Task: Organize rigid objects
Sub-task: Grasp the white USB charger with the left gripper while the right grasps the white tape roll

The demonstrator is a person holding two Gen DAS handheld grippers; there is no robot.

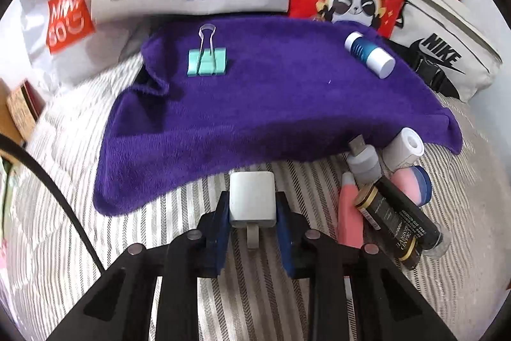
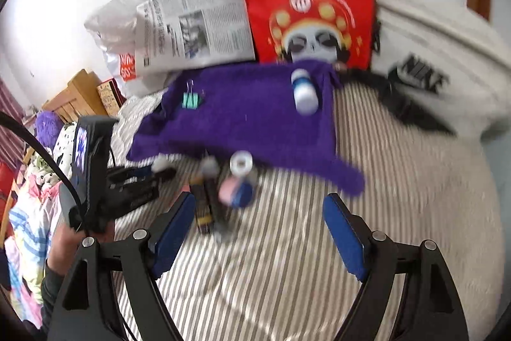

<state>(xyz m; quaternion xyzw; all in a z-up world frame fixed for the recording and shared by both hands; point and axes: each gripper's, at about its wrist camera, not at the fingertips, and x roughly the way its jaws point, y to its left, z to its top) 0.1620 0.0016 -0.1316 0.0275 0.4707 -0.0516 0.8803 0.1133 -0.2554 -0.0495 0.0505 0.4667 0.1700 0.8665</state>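
Two items already lie on the purple towel (image 1: 271,104) ahead of my left gripper (image 1: 253,206), which pinches the white charger (image 1: 252,200), presumably to join them. Loose pieces wait just right; my right gripper (image 2: 258,232) hangs spread, empty.

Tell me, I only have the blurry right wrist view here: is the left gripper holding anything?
Observer: Yes. The left gripper is shut on a white charger block.
Operator: Where is it?
Observer: Over the striped bedding, just short of the purple towel.
Operator: What's that blurred pile in front of me?
Observer: A USB adapter, a pink tube, a black tube and a white roll.
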